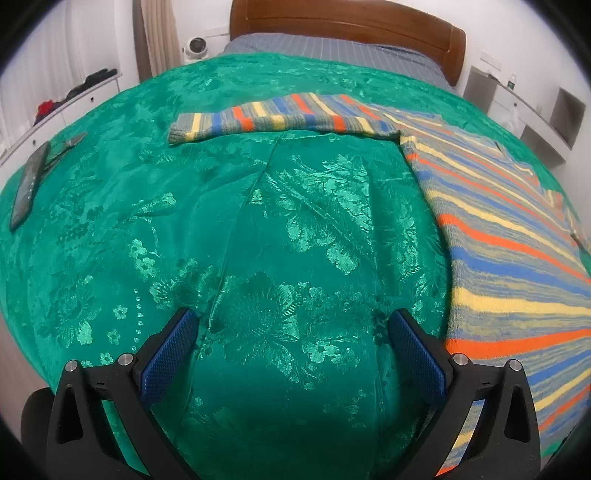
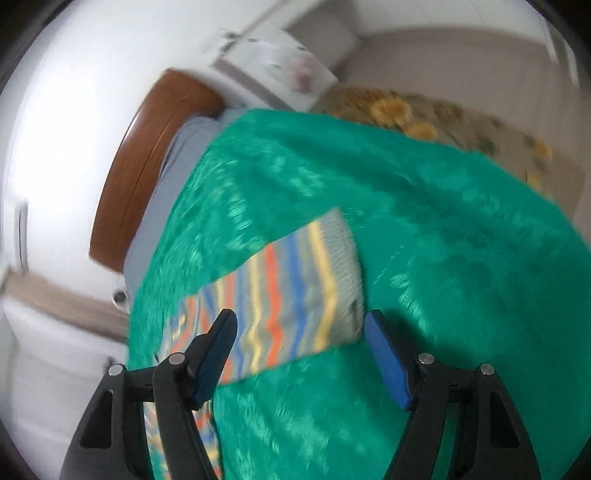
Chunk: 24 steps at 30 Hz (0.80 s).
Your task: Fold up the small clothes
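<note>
A striped knit sweater [image 1: 509, 236] in blue, orange, yellow and grey lies flat on the green bedspread [image 1: 229, 229]. One sleeve [image 1: 280, 118] stretches out to the left at the far side. My left gripper [image 1: 291, 325] is open and empty, low over the bedspread just left of the sweater's body. In the blurred right wrist view, my right gripper [image 2: 300, 325] is open and empty, hovering just above the other sleeve [image 2: 295, 291], near its grey cuff [image 2: 347, 258].
A dark phone or remote [image 1: 29, 184] and a small tool [image 1: 70, 142] lie at the bedspread's left edge. A wooden headboard [image 1: 347, 26] stands at the far end. White shelves [image 1: 532, 110] line the right wall. A flowered rug [image 2: 424, 118] covers the floor beyond the bed.
</note>
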Available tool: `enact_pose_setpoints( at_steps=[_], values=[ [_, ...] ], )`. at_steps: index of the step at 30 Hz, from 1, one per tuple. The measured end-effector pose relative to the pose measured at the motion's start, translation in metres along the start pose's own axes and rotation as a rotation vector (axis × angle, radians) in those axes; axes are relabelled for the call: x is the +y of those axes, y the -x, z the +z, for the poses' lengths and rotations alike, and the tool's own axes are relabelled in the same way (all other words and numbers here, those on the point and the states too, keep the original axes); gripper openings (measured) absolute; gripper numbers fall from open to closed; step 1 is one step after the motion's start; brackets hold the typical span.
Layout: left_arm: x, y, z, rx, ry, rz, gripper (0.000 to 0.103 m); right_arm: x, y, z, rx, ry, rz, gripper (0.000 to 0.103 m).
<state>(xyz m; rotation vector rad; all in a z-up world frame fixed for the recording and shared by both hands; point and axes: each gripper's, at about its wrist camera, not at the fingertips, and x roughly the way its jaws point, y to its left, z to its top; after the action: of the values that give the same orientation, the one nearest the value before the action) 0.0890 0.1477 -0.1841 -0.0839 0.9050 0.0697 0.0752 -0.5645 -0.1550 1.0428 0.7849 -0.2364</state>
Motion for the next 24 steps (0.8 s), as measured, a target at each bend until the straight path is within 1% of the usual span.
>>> enact_pose_setpoints(
  at_steps=[2, 5, 9, 11, 12, 13, 14, 15, 16, 17, 19, 20, 22, 24],
  values=[
    [-0.001, -0.001, 0.001, -0.004, -0.002, 0.006, 0.103, -0.007, -0.011, 0.007, 0.012, -0.005, -0.003, 0.068],
    [-0.003, -0.002, 0.001, -0.011, -0.01, 0.02, 0.103, -0.009, -0.028, 0.015, 0.055, 0.0, 0.042, 0.067],
    [-0.004, -0.002, 0.0, -0.016, -0.012, 0.029, 0.103, -0.016, -0.042, 0.024, 0.085, -0.021, 0.075, 0.06],
    [-0.005, -0.002, 0.0, -0.018, -0.011, 0.033, 0.103, -0.013, -0.049, 0.027, 0.104, -0.005, 0.057, 0.049],
    [-0.005, -0.002, 0.0, -0.019, -0.011, 0.035, 0.103, -0.011, -0.053, 0.029, 0.123, 0.015, 0.033, 0.031],
    [-0.005, -0.002, 0.0, -0.02, -0.012, 0.038, 0.103, -0.008, -0.055, 0.029, 0.138, 0.044, -0.008, 0.005],
    [-0.006, -0.002, -0.001, -0.021, -0.014, 0.041, 0.103, -0.001, -0.055, 0.03, 0.138, 0.083, -0.058, 0.004],
    [-0.006, -0.002, -0.001, -0.023, -0.015, 0.042, 0.103, 0.007, -0.051, 0.03, 0.122, 0.118, -0.085, 0.003],
    [-0.006, -0.002, -0.001, -0.024, -0.016, 0.043, 0.103, 0.017, -0.046, 0.028, 0.099, 0.158, -0.112, 0.003],
    [-0.006, -0.002, -0.001, -0.025, -0.016, 0.042, 0.103, 0.035, -0.039, 0.027, 0.062, 0.221, -0.135, 0.003],
    [-0.006, -0.002, -0.002, -0.028, -0.016, 0.042, 0.103, 0.066, -0.027, 0.023, 0.01, 0.309, -0.136, 0.003],
    [-0.006, -0.002, -0.002, -0.03, -0.017, 0.042, 0.103, 0.09, -0.02, 0.019, -0.015, 0.365, -0.119, 0.003],
    [-0.006, -0.002, -0.002, -0.034, -0.019, 0.043, 0.103, 0.145, -0.009, 0.006, -0.039, 0.472, -0.054, 0.003],
    [-0.007, -0.001, -0.002, -0.039, -0.022, 0.044, 0.103, 0.193, -0.007, -0.01, -0.028, 0.553, 0.013, 0.003]
  ],
)
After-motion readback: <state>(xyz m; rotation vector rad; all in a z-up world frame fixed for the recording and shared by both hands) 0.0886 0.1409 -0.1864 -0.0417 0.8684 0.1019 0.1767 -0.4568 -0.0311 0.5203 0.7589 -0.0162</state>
